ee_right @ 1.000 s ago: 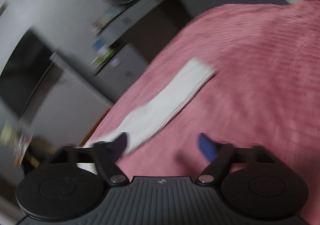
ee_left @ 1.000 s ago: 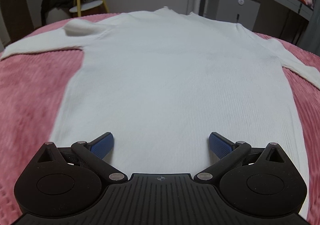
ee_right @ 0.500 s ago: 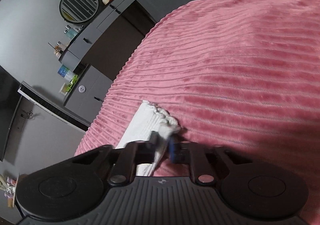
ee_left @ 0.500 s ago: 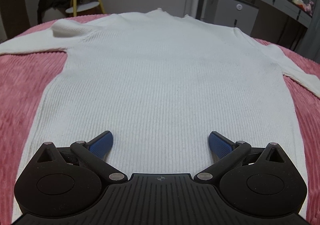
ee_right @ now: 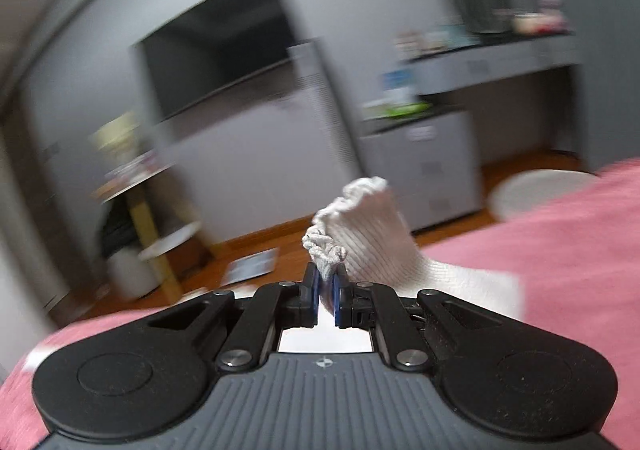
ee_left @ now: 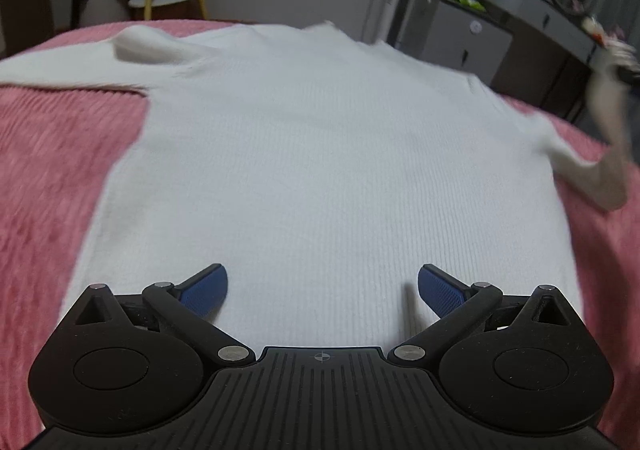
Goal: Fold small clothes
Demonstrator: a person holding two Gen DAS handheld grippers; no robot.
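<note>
Dim, flat indoor light, fisheye bending at edges, heavy motion blur across right wrist view's background

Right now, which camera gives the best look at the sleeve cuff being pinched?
The right wrist view: the cuff bunches between the right gripper pads. The left wrist view only shows that sleeve lifted, blurred.

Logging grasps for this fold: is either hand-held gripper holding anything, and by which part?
The right hand-held gripper pinches the white sweater's sleeve cuff. The left hand-held gripper is open, holding nothing.
</note>
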